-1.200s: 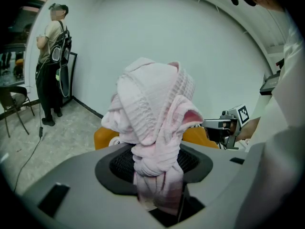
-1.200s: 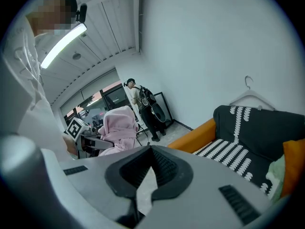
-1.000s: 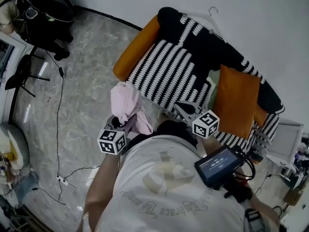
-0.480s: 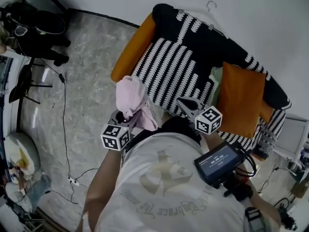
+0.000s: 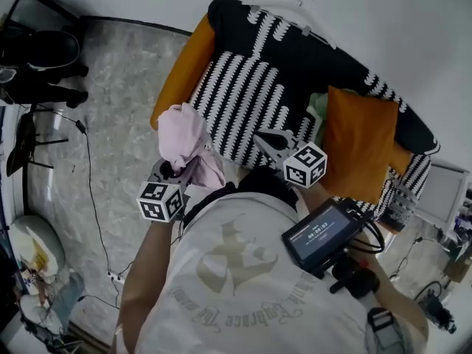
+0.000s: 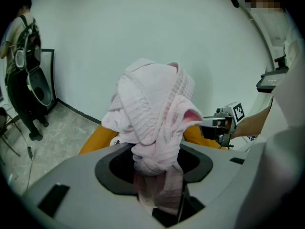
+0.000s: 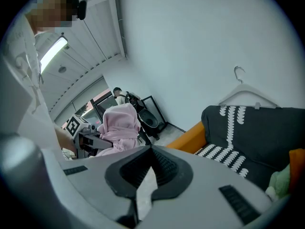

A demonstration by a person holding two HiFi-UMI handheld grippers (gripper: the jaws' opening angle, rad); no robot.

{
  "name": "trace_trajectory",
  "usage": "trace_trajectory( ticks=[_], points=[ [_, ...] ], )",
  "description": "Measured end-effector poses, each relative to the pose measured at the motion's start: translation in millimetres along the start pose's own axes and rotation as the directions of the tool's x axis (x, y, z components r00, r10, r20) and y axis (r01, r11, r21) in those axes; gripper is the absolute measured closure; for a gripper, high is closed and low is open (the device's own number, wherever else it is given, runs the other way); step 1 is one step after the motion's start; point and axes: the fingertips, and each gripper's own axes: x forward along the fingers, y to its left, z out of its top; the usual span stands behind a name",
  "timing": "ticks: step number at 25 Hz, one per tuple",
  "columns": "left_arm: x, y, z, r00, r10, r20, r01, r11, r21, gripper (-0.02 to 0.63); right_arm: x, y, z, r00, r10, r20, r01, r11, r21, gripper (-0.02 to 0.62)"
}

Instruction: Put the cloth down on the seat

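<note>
Left gripper clamps pink cloth beside seat edge; right gripper closed, empty.

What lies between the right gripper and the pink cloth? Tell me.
Head view: only bare striped seat between the right gripper and the pink cloth.

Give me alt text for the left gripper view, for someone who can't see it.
A bunched pink cloth is clamped in the left gripper and bulges up above its jaws, filling the middle. Behind it are a white wall and an orange sofa arm, with the right gripper at the right.
</note>
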Motion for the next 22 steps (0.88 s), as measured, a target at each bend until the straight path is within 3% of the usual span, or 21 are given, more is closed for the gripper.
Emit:
trace_trajectory(
  ticks=[22],
  points=[
    [80,26,40,0.986,0.153,-0.066,-0.159,0.983,-0.093,0.379,47,-91,39,0.989,0.136,-0.066,-0.135,0.991,0.021,0.58]
  ],
)
